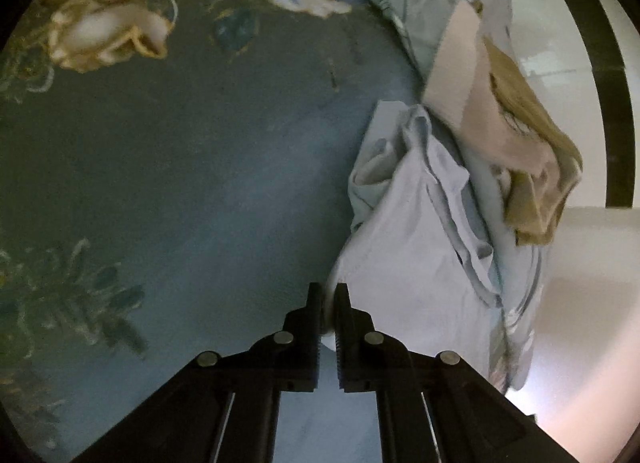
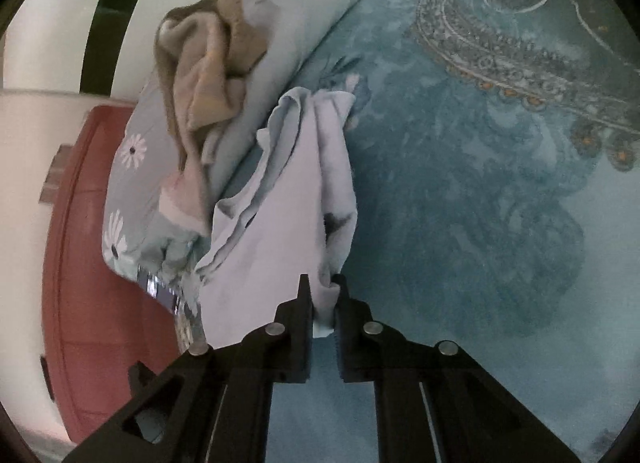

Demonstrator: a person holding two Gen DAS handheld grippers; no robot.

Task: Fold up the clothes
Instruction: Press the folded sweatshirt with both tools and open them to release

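- Left hand-held gripper (image 1: 329,295) clamped on pale blue garment (image 1: 416,231) edge.
- Right hand-held gripper (image 2: 322,287) likewise pinching the garment (image 2: 288,203).
- Garment trailing forward from both, bunched, over bed cover (image 2: 460,183).

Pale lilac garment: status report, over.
Left gripper and right gripper both shut on pale lilac garment. Bunched, unfolded. Tan crumpled cloth alongside.

Left tool (image 1: 329,295): matte black, two flat fingers with fine ribbed teeth on their inner faces, carried on angled black linkage bars. Round silver pivot pins at the joints, four showing. Right tool (image 2: 322,287): same black build, same silver pins, pale slots along the lower bars.
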